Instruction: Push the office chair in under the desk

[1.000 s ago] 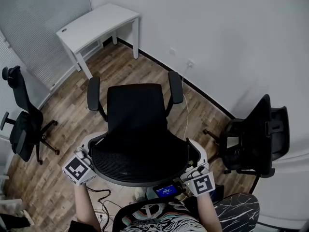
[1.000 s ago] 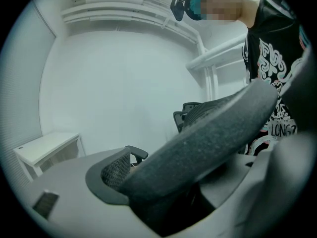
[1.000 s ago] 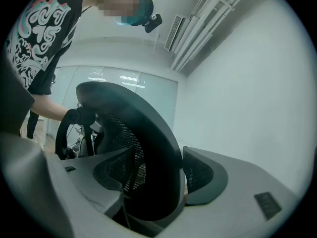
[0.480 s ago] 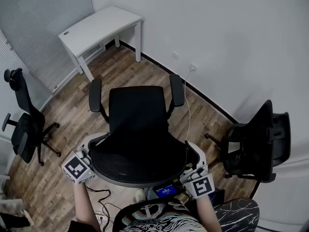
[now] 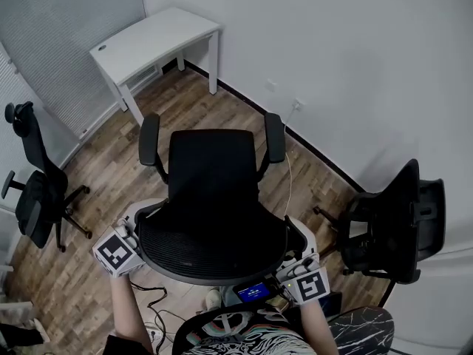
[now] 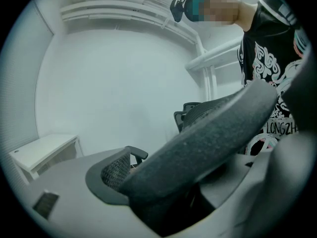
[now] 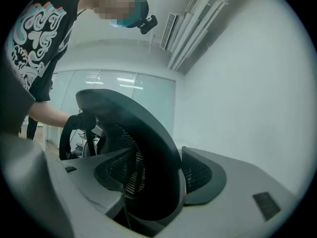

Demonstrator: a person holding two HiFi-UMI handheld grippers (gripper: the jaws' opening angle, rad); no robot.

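Observation:
A black mesh office chair [image 5: 211,191] stands on the wood floor with its seat toward a white desk [image 5: 151,41] at the far left corner. My left gripper [image 5: 137,233] grips the left edge of the backrest and my right gripper [image 5: 294,255] grips the right edge. In the left gripper view the padded backrest rim [image 6: 213,133] fills the gap between the jaws of the left gripper [image 6: 193,182], with the desk [image 6: 42,152] beyond. The right gripper view shows the mesh backrest [image 7: 148,148] clamped between the jaws of the right gripper [image 7: 158,177].
A second black chair [image 5: 33,191] stands at the left by the blinds. A third black chair [image 5: 395,220] stands at the right against the white wall. A white cable hangs from a wall socket [image 5: 298,103]. Dark cables [image 5: 151,302] lie on the floor near my feet.
The chair and both grippers have edged a little forward, toward the desk. Both grips stay the same.

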